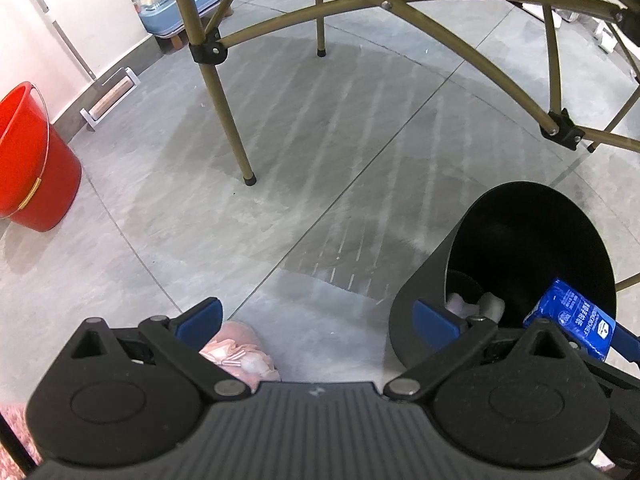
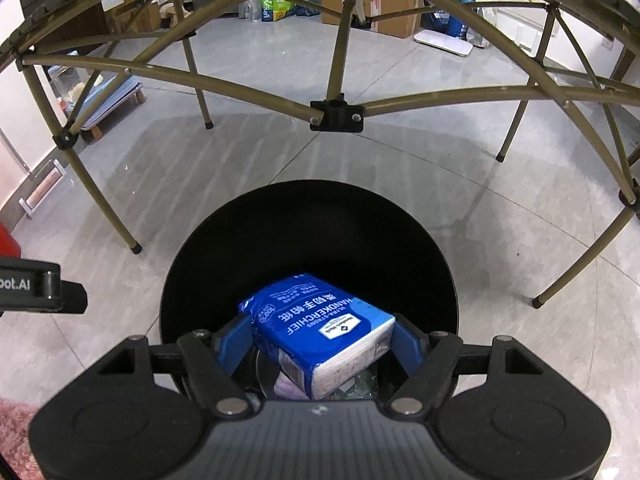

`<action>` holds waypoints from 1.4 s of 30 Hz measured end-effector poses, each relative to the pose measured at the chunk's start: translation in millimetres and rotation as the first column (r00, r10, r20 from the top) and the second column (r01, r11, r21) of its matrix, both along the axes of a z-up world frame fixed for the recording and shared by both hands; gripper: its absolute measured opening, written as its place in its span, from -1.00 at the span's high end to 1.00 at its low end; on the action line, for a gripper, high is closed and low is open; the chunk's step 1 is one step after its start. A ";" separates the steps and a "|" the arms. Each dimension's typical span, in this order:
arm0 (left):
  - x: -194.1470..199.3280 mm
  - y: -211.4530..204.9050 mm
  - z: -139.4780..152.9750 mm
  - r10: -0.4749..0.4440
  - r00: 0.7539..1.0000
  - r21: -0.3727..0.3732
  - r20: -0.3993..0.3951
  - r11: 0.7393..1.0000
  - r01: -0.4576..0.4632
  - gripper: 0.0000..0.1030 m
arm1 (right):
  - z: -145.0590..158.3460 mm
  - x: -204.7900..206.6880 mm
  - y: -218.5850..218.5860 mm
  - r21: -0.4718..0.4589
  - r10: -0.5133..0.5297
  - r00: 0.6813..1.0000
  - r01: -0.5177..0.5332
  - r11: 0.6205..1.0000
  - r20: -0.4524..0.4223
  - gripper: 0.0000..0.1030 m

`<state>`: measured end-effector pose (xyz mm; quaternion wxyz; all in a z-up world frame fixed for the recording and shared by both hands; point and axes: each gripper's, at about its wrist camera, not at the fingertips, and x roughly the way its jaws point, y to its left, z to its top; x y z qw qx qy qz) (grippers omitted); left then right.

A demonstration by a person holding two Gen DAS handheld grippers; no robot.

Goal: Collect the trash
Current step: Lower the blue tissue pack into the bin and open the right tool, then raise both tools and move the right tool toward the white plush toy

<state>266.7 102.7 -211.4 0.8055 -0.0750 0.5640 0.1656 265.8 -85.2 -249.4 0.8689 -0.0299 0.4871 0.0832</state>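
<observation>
Red bucket [image 1: 32, 160] far left on the grey floor [image 1: 280, 200], apart from everything; folding table legs [image 1: 224, 112] behind. Left gripper [image 1: 316, 320] spread wide with nothing between its fingers, hanging over bare floor; a pink slipper-like thing [image 1: 248, 354] lies just beside its left finger – hard to say what it is. Right of that, the black bin [image 1: 532, 240], mouth open, crumpled white scraps at the bottom. Right gripper [image 2: 320, 340] hangs over the bin mouth, pinching the blue handkerchief pack [image 2: 320, 332] across its sides, both blue fingers [image 2: 234, 340] pressed on it; pack sits inside the rim line, above the other trash.

Step in hand looks like the drop – pack carried to the bin, not yet released. Next move calls for spreading the right fingers so it falls clear inside; then finding the next piece of trash, which the left tool is free for.
</observation>
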 end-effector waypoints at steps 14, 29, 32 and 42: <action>2.6 -3.3 -2.4 -0.004 1.000 0.009 -0.009 1.000 0.004 -1.00 | -1.2 4.2 -1.8 0.016 0.007 1.000 -0.007 1.000 -0.013 -0.43; 2.2 -3.4 -2.7 -0.006 1.000 0.006 -0.009 1.000 0.006 -1.00 | -2.0 8.5 -7.7 0.035 -0.035 0.999 0.036 0.999 -0.018 -1.00; 2.1 -3.3 -2.7 -0.006 1.000 0.005 -0.009 1.000 0.006 -1.00 | -2.1 9.4 -8.3 0.035 -0.038 0.999 0.038 0.999 -0.018 -1.00; 3.0 -6.8 3.0 -0.014 1.000 -0.011 0.020 1.000 0.014 -1.00 | 4.9 6.2 -10.1 0.028 -0.042 0.999 0.042 0.999 0.002 -1.00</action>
